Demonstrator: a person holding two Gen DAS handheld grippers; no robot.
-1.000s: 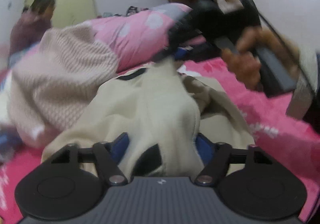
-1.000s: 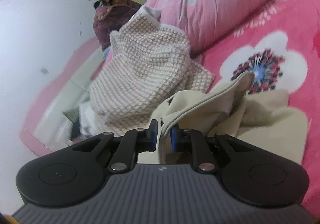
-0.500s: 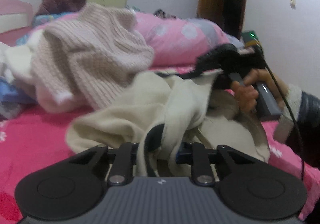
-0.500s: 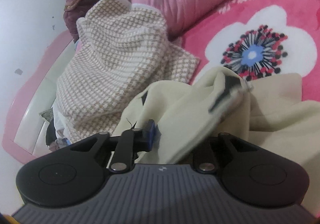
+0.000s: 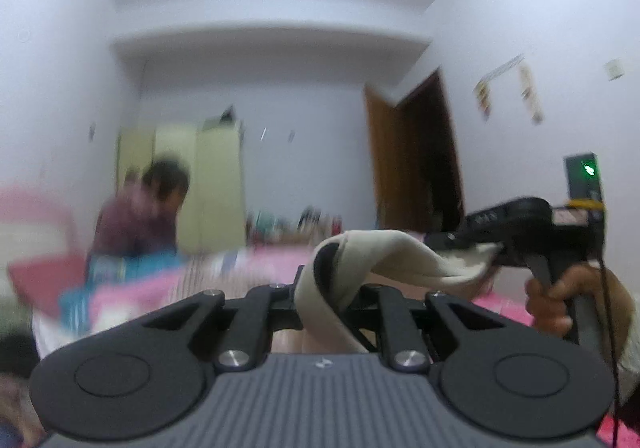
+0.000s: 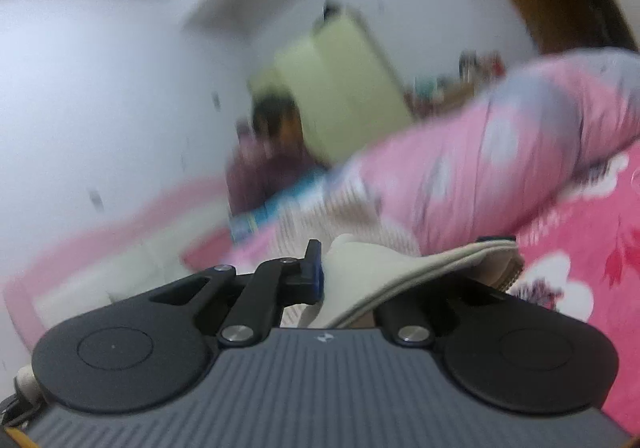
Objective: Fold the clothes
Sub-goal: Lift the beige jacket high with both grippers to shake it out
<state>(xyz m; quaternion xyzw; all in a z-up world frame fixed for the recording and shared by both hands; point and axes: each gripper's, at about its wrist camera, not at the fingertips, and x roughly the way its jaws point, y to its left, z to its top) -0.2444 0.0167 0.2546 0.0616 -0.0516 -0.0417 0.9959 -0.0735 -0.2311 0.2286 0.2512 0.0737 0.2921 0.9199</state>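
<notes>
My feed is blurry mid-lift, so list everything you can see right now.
garment: one, cream, strung between both grippers, off the bed
bed cover: one, pink with flowers, right side of the right view
quilt: one, pink, rolled on the bed
knit: one, beige-white, blurred, before the quilt
wardrobe: one, pale green, far wall
door: one, brown, open, right
bystander: one, maroon top, blurred, by the wardrobe
left gripper: shut on garment
right gripper: shut on garment, held in hand

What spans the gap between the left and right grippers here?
Only the cream garment: in the left wrist view it runs in a twisted band from the left gripper to the right gripper.
</notes>
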